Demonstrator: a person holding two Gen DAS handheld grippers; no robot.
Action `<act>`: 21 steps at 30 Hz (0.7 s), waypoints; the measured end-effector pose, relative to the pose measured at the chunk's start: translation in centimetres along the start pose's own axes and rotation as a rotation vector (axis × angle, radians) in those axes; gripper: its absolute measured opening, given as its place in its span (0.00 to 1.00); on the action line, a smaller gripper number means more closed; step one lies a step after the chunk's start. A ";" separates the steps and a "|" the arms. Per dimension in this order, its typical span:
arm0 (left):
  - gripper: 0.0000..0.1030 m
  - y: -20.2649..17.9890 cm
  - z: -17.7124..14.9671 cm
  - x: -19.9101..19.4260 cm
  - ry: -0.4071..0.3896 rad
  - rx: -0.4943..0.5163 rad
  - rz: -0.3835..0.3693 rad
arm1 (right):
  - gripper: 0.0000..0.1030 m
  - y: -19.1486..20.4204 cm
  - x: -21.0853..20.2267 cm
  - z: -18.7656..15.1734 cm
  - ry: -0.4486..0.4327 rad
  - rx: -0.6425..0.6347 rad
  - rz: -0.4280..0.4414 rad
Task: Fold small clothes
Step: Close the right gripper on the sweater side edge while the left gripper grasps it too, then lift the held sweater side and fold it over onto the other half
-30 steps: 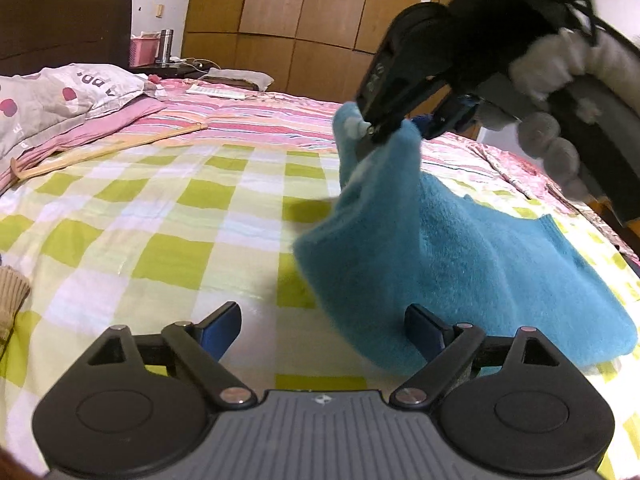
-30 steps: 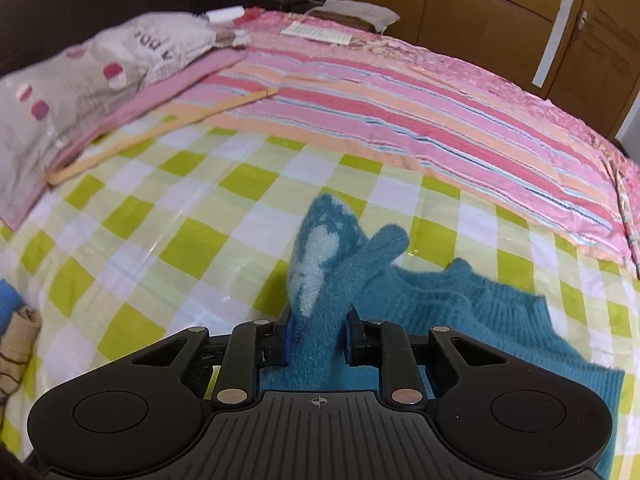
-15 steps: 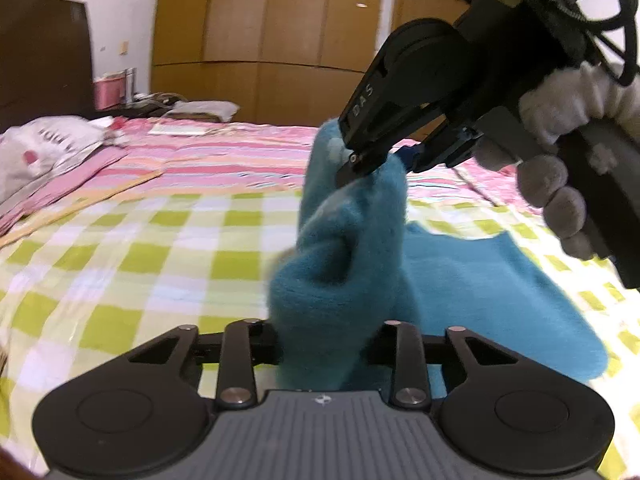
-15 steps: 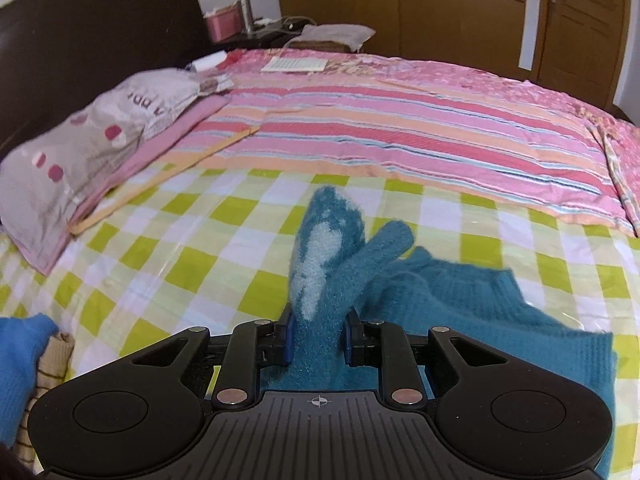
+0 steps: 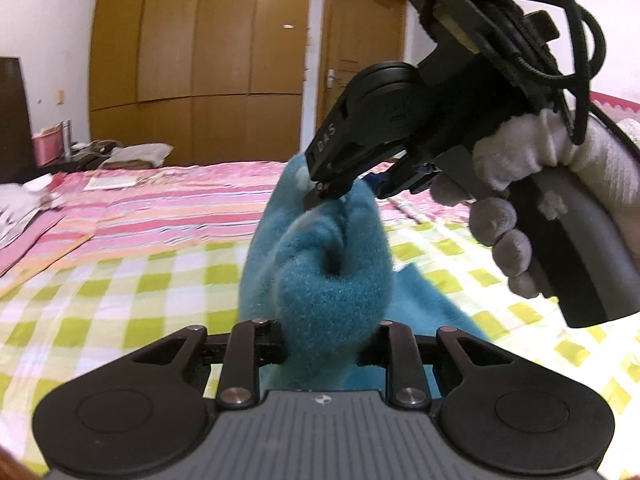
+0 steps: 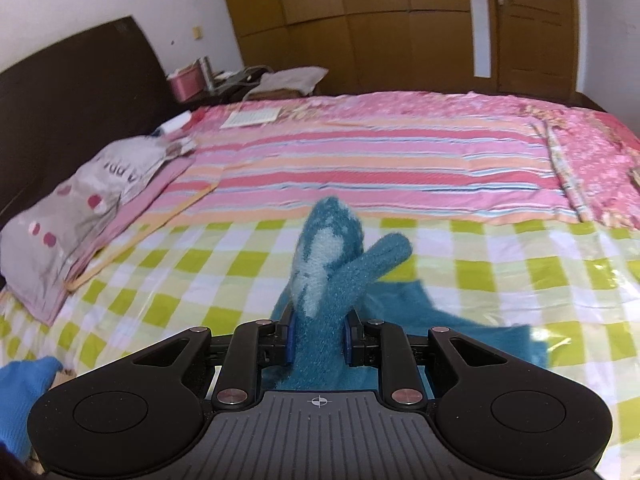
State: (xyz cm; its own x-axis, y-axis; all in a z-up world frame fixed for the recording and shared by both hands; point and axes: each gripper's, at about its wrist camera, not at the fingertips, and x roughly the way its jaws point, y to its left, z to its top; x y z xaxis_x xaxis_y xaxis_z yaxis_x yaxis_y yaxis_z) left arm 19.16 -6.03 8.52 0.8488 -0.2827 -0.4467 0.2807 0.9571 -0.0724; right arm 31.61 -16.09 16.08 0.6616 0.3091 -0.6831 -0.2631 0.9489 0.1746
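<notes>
Teal knit garment (image 5: pixel 332 280) pinched by left tongs (image 5: pixel 320 350), just closed, and right tongs (image 6: pixel 318 338); pillow (image 6: pixel 80 204) far left.

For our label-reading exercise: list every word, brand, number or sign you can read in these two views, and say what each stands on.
"DAS": on the side of the right gripper, seen from the left wrist.
Letters on the grey pillow: blurred, not readable.
Small emblems on each gripper's grey body: signs, no words.
Paper sheet on the bed: too small to read.
</notes>
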 end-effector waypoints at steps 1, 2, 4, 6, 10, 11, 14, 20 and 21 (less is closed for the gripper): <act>0.30 -0.6 0.2 0.1 0.000 0.006 -0.007 | 0.20 -0.6 -0.3 0.0 -0.005 0.006 -0.004; 0.30 -1.2 0.3 0.2 0.000 0.014 -0.014 | 0.20 -1.3 -0.7 0.0 -0.010 0.014 -0.007; 0.30 -2.2 0.5 0.5 0.003 0.027 -0.023 | 0.20 -2.5 -1.1 -0.1 -0.017 0.029 -0.011; 0.30 -3.2 0.6 0.9 0.007 0.041 -0.031 | 0.20 -3.8 -1.6 -0.3 -0.021 0.043 -0.013; 0.30 -4.9 0.7 1.6 0.020 0.069 -0.043 | 0.20 -6.4 -1.9 -1.0 -0.026 0.078 -0.012; 0.30 -5.3 0.7 1.7 0.023 0.075 -0.045 | 0.20 -6.9 -2.0 -1.2 -0.027 0.087 -0.011; 0.30 -6.3 0.7 2.3 0.030 0.089 -0.053 | 0.20 -8.5 -2.0 -1.8 -0.031 0.109 -0.003; 0.30 -8.2 0.4 3.7 0.043 0.107 -0.071 | 0.20 -11.2 -2.0 -3.0 -0.041 0.135 0.011; 0.30 -8.4 0.3 4.0 0.047 0.109 -0.074 | 0.20 -11.7 -1.9 -3.2 -0.042 0.137 0.012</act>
State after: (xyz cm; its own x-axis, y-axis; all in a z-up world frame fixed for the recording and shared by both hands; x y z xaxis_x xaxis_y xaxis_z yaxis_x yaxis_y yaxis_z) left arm 20.31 -15.23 7.64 0.8026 -0.3467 -0.4854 0.3909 0.9204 -0.0110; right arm 31.19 -27.96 13.12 0.6884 0.3198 -0.6510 -0.1742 0.9442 0.2797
